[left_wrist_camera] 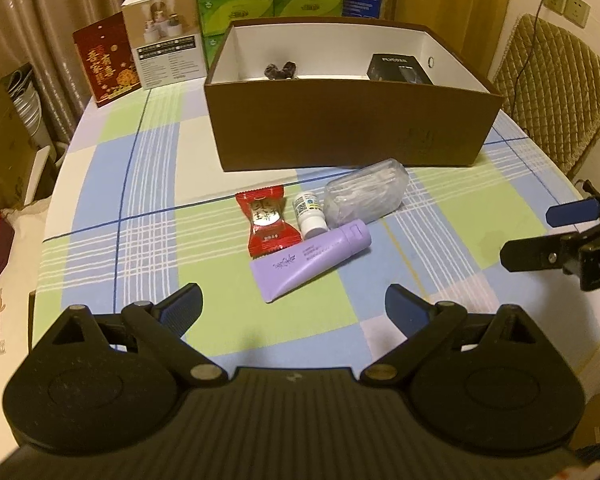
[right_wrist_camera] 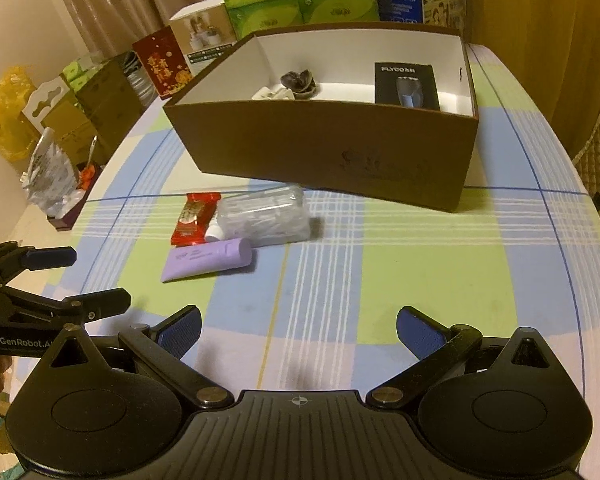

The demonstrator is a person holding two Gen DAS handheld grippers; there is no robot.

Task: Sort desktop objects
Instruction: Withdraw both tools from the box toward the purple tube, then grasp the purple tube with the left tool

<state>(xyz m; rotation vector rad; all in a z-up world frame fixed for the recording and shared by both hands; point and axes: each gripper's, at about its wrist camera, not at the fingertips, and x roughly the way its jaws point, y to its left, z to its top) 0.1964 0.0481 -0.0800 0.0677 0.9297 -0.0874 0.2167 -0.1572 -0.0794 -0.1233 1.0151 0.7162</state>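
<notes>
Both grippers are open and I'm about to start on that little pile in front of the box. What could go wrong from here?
1. The purple tube, white bottle, red candy packet and clear bag lie touching, so closing on one may drag its neighbours.
2. The bottle lies on its side and might roll.
3. The brown box has tall walls; a low carry could clip its near rim.

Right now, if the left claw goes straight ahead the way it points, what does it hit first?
Probably the purple tube, lying just ahead between the open left claw fingers; the brown box stands further behind. Depth is uncertain.
</notes>
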